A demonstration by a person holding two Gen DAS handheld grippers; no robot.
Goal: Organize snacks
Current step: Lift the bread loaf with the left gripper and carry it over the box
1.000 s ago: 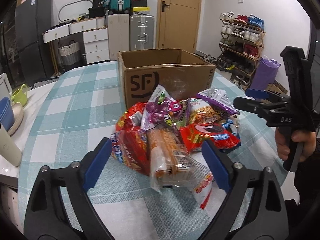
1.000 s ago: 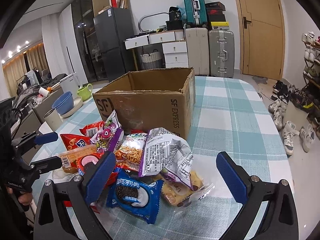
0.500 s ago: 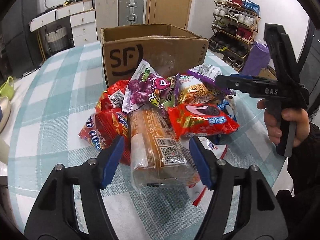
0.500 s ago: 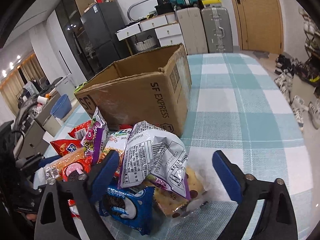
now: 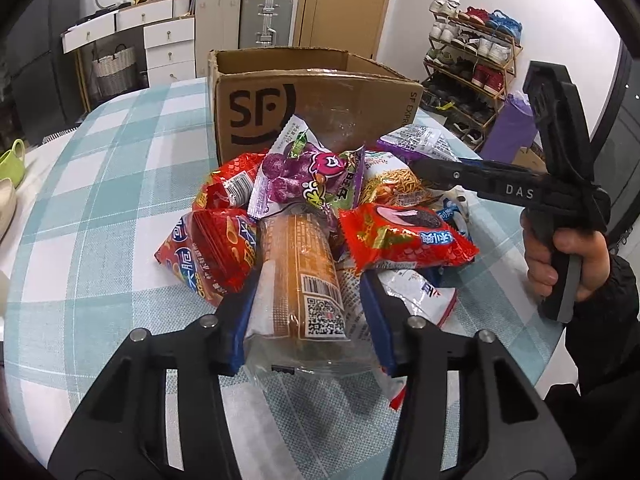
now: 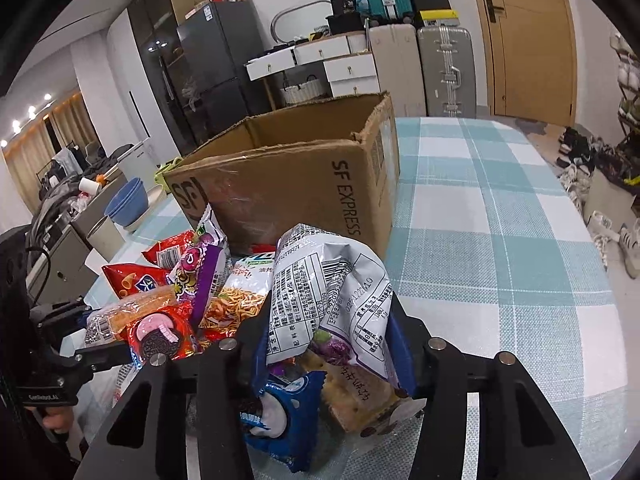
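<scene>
At the bottom of the left wrist view, the left gripper (image 5: 306, 312) was closing its blue pads on a clear-wrapped orange biscuit pack (image 5: 300, 276), both pads touching the wrapper. The right gripper (image 6: 328, 344) had clamped a crumpled silver-and-purple snack bag (image 6: 332, 292) at lower centre. The snack pile (image 5: 320, 208) lay mid-frame on a teal-checked tablecloth (image 5: 100, 200), against an open SF Express carton (image 5: 308, 96) (flaps up). Suitcases (image 6: 444, 68), white drawers (image 5: 168, 40) and a shoe rack (image 5: 472, 56) lined the room behind.
</scene>
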